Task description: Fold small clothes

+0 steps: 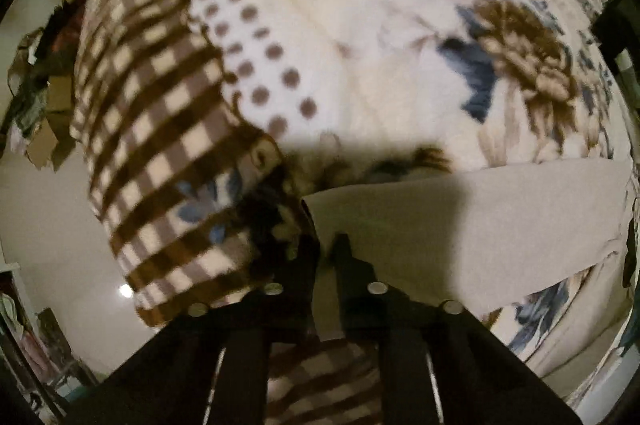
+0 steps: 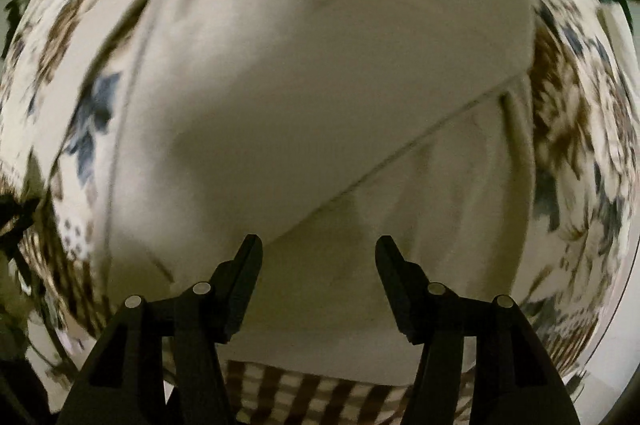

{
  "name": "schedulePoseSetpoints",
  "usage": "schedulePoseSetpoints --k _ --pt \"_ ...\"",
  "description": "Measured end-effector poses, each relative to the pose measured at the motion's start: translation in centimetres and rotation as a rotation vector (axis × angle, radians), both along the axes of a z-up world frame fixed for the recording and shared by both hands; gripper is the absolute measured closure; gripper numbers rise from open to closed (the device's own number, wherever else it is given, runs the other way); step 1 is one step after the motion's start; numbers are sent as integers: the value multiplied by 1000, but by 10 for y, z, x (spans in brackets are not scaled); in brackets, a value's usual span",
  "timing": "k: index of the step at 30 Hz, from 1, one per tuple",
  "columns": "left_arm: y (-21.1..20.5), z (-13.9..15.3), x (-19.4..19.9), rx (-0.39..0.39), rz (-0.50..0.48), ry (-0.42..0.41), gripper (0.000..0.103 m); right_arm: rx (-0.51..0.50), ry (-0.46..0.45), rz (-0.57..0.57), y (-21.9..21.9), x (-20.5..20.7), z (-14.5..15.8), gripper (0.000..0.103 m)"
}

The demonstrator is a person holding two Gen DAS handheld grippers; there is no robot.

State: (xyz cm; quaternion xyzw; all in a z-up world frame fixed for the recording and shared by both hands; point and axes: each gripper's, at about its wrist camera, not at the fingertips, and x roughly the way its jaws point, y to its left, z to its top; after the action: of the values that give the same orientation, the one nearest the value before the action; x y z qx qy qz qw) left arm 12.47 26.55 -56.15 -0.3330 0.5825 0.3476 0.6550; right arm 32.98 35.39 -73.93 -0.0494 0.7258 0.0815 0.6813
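A beige garment (image 2: pixel 320 97) lies spread on a floral blanket (image 2: pixel 80 37). In the right wrist view it fills the middle, with a diagonal folded edge (image 2: pixel 400 161) running across it. My right gripper (image 2: pixel 319 245) is open and empty, just above the garment's near part. In the left wrist view my left gripper (image 1: pixel 326 245) is shut on the left edge of the beige garment (image 1: pixel 480 225), and the cloth runs off to the right.
The blanket (image 1: pixel 360 5) has cream, brown-checked and dotted parts with blue and brown flowers. Its checked edge (image 1: pixel 152 145) hangs over a pale floor (image 1: pixel 48 217). Cardboard and clutter (image 1: pixel 44 105) sit at the far left.
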Motion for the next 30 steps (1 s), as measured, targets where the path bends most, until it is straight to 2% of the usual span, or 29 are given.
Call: schedulePoseSetpoints --k 4,7,11,14,19,22,26,30 --pt "-11 36 -4 78 -27 -39 103 -20 -4 -40 -31 -1 -2 42" --pt "-33 72 3 120 -114 -91 103 -24 0 -67 -57 -1 -3 42" --pt "-96 113 29 159 -375 -165 103 -26 3 -99 -91 -8 1 42" --pt "-172 130 53 130 -653 -223 103 -22 7 -145 -125 -17 9 42" --pt "-302 131 66 38 -1026 -301 103 -32 13 -243 -199 -35 22 42" --pt "-366 122 61 -17 -1207 -307 103 -45 17 -305 -246 -51 24 42" --pt "-426 105 48 -47 -1380 -271 103 -68 45 -363 -312 -78 22 42" --pt "-451 78 38 -56 -1486 -213 103 -74 63 -413 -362 -101 18 42"
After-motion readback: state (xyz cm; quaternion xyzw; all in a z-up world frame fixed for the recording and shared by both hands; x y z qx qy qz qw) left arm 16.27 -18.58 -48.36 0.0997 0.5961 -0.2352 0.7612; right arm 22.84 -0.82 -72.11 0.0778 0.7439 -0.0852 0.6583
